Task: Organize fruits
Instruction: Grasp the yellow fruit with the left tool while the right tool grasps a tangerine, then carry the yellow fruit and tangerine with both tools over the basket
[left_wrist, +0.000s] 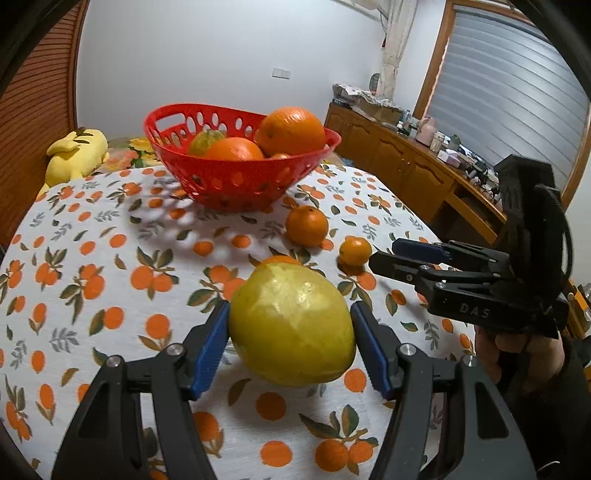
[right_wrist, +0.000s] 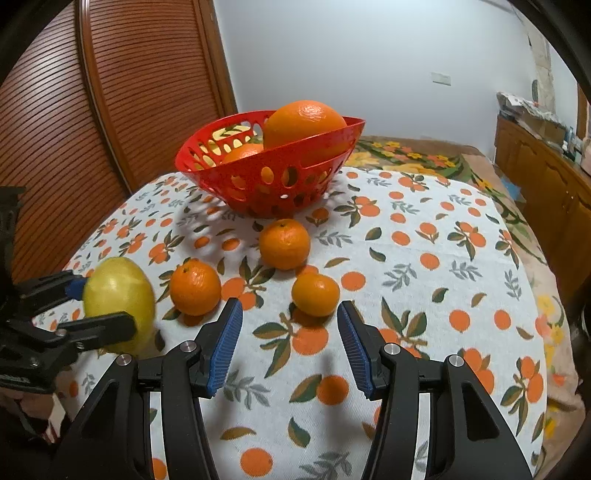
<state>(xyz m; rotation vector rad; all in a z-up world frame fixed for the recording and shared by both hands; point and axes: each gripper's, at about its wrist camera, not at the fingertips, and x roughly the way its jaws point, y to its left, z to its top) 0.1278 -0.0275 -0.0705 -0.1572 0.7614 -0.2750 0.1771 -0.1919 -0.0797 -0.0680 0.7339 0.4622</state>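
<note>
My left gripper (left_wrist: 290, 307) is shut on a large yellow fruit (left_wrist: 291, 328), both blue pads against its sides, held just above the tablecloth; the fruit (right_wrist: 118, 291) and gripper (right_wrist: 103, 304) also show at the left of the right wrist view. A red perforated basket (left_wrist: 236, 173) (right_wrist: 280, 166) at the far side holds a big orange (left_wrist: 291, 129) and other fruit. Three small oranges lie loose on the cloth (right_wrist: 284, 243) (right_wrist: 195, 286) (right_wrist: 315, 294). My right gripper (right_wrist: 289, 306) stands open and empty, just short of the nearest small orange; it (left_wrist: 384, 253) points in from the right.
The table wears a white cloth with an orange print (right_wrist: 424, 280). A yellow plush toy (left_wrist: 75, 155) lies behind it on the left. A slatted wooden door (right_wrist: 74, 129) stands left, a cluttered wooden sideboard (left_wrist: 406, 166) runs along the right, under a shuttered window.
</note>
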